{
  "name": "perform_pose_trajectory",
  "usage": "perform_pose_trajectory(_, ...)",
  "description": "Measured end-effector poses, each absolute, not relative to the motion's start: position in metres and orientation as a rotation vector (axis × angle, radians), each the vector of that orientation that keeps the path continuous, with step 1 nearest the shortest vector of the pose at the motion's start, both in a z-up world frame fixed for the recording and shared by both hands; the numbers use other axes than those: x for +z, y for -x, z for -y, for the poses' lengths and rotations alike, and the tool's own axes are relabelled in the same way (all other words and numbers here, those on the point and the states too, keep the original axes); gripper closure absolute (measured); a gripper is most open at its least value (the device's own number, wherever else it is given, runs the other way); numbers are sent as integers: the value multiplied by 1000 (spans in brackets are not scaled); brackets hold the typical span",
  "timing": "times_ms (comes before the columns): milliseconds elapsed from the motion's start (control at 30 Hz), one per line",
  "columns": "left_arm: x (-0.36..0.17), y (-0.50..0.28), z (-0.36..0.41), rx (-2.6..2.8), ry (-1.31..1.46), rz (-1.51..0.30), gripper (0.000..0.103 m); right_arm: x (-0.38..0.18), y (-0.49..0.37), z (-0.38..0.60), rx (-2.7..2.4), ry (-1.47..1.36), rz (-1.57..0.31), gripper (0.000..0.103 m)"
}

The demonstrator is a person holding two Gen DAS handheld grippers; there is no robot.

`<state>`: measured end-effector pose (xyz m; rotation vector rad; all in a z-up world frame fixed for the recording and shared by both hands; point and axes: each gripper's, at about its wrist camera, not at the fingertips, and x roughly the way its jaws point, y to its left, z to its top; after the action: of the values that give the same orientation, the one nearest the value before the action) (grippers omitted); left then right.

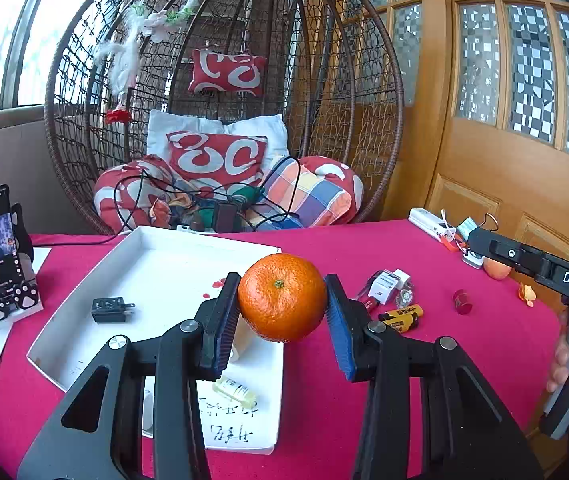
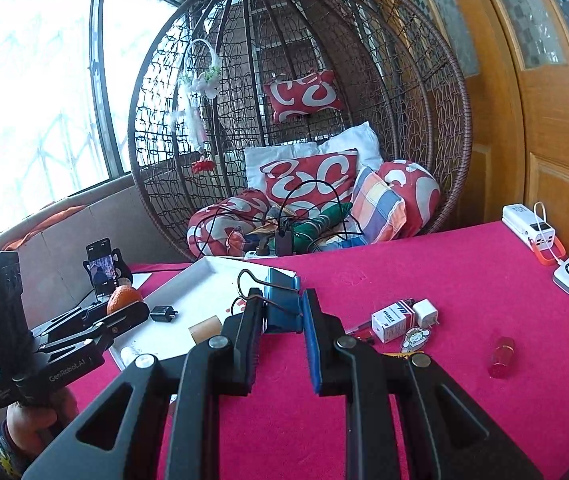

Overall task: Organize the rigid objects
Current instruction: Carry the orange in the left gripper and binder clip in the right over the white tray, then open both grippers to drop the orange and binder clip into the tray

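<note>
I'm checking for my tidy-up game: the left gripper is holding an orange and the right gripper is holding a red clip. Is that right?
Not quite. The clip in the right gripper is blue, as the right wrist view shows. The left gripper does hold the orange.

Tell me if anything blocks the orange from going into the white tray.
Nothing visible does. The left hand-held gripper holds the orange over the white tray's near right edge; a black charger lies off to the left.

Orange tangerine (image 1: 282, 297) above white tray (image 1: 84, 312); blue binder clip (image 2: 282, 306) tilted.
</note>
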<state>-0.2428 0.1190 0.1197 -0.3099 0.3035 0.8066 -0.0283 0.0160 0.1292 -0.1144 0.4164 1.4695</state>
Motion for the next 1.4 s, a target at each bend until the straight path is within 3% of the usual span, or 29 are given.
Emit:
perform_pose_trajectory(367,105,272,-149,865,384,-288,62,126,62,-54,1528,218,-396,84)
perform_pose_trajectory(767,80,315,-241,1037,505,-263,62,115,95,-112,1584,321,-432,84)
perform_pose_trajectory(1400,52,324,-256,1083,611,-292,62,45,154,-203,1622,511,-556,84)
